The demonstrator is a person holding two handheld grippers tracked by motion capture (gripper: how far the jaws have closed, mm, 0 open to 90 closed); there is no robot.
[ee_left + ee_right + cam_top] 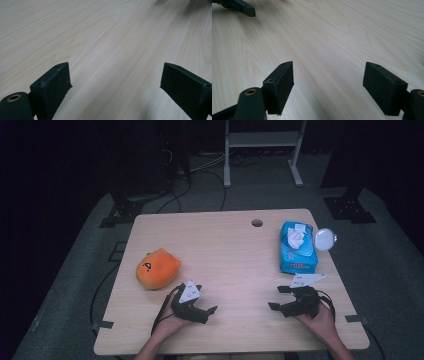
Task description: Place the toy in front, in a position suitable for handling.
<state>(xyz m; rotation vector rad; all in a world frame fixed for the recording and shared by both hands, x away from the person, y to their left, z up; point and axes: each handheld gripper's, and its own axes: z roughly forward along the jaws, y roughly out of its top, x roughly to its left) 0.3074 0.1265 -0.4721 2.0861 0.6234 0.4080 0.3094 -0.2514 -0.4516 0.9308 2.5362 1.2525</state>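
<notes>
High view first, from the left: an orange plush toy (157, 268) lies on the pale wooden worktop (225, 250), toward its left edge, just beyond and to the left of the left gripper (209, 306). That gripper rests low near the front edge, held in the person's left hand (172, 321), its grey plate up and its jaws pointing toward the middle of the worktop. In the left gripper view the two black jaws stand wide apart with nothing but bare wood grain between them.

The plush looks soft and light, a rounded cushion shape with a small dark face on its side. My guess is it will squash rather than slip, so a hold across its middle bulk, jaws closing well into the stuffing, should carry it; a pinch on the edge might just pull fabric.

Moving right, the right gripper (278, 298) sits near the front right, in the right hand (320, 320), jaws aimed leftward. In the right gripper view they are likewise spread, empty, with the other gripper's jaw at the top left corner. Beyond it lies a blue tissue pack (298, 247), white tissue showing at its opening, and a small round white lid-like object (325, 239) just beside the pack.
</notes>
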